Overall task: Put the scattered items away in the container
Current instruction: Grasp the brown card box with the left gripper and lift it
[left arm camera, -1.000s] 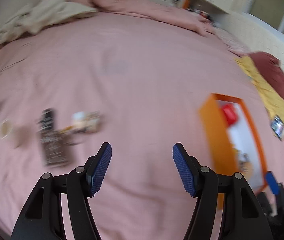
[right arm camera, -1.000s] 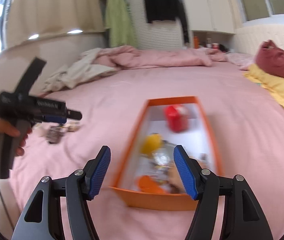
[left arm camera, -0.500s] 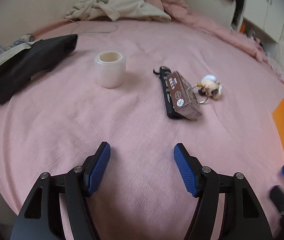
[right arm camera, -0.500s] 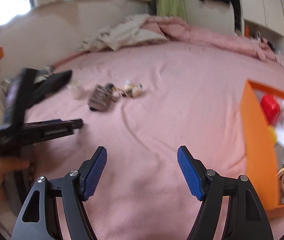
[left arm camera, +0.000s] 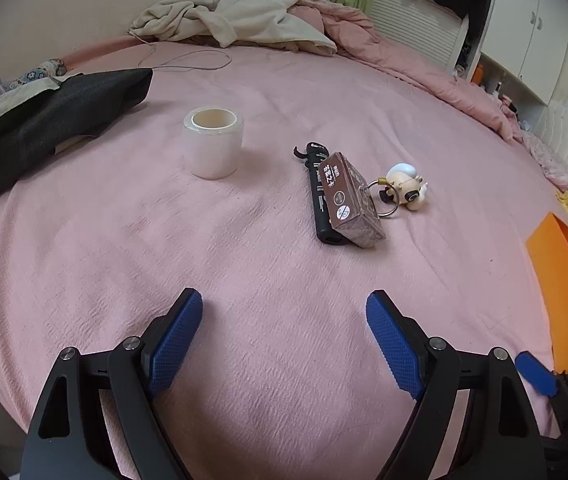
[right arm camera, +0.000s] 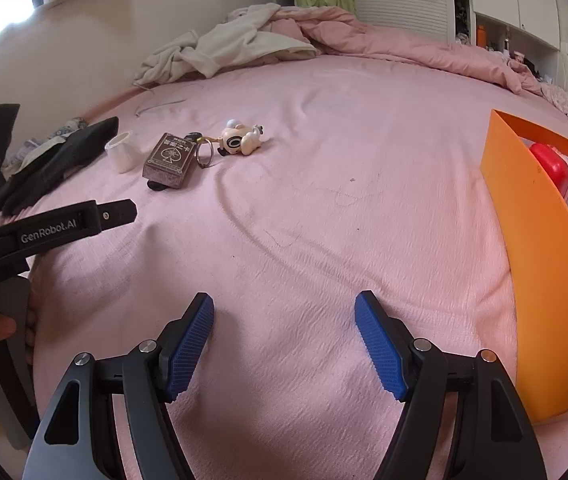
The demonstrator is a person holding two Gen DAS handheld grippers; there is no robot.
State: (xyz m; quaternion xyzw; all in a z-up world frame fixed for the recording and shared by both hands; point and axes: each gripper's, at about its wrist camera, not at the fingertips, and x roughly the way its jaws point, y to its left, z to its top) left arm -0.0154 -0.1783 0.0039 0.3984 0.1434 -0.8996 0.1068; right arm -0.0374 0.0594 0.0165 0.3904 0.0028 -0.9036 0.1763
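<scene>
The left tool (right arm camera: 56, 226) reads "GenRobot.AI"; the brown box's (right arm camera: 170, 158) print is probably Chinese.

A card box (left arm camera: 350, 200) is propped on a black tool (left arm camera: 318, 196), between a tape roll (left arm camera: 213, 142) and a keychain figure (left arm camera: 406, 191). The container (right arm camera: 532, 264) is set well apart to the right.

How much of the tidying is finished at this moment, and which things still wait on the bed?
Done: a red item lies in the orange container. In hand: nothing; the left gripper and right gripper are both open and empty above the sheet. Left: the tape roll, the brown card box resting on a black tool, and the keychain figure.
</scene>
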